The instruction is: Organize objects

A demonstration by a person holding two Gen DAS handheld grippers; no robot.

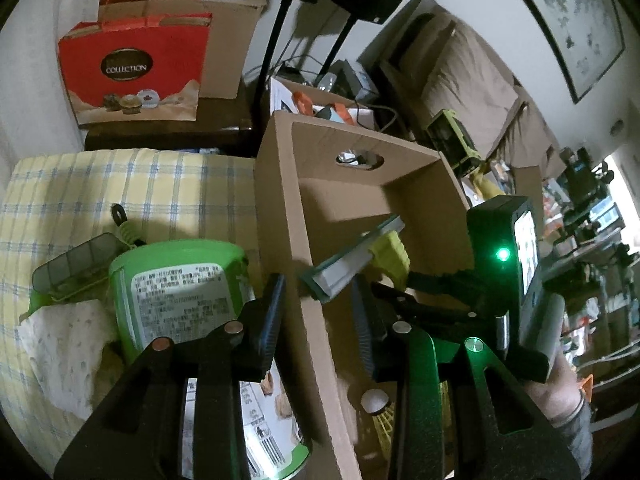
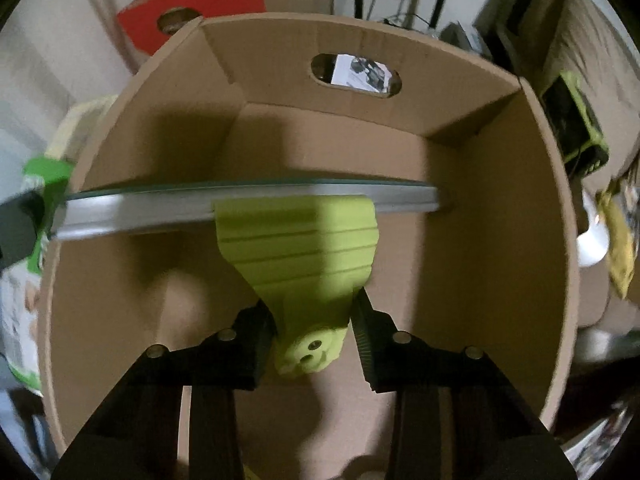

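Observation:
An open cardboard box (image 1: 280, 184) stands on a yellow checked cloth (image 1: 120, 184). My left gripper (image 1: 318, 280) straddles the box's left wall, one finger outside and one inside, and gaps show on both sides. My right gripper (image 2: 312, 312) points down into the box (image 2: 400, 100) and is shut on the lime-green handle of a squeegee (image 2: 296, 240). The squeegee's silver blade (image 2: 240, 204) spans the box from side to side. In the left wrist view the squeegee (image 1: 360, 260) hangs inside the box, with the right gripper (image 1: 404, 280) behind it and a hand at its grip.
A green labelled tub (image 1: 180, 280), a grey pill organiser (image 1: 76, 260) and a white cloth (image 1: 64, 352) lie on the checked cloth left of the box. A shuttlecock (image 1: 376, 404) rests on the box floor. A red paper bag (image 1: 132, 72) stands behind, and clutter fills the right.

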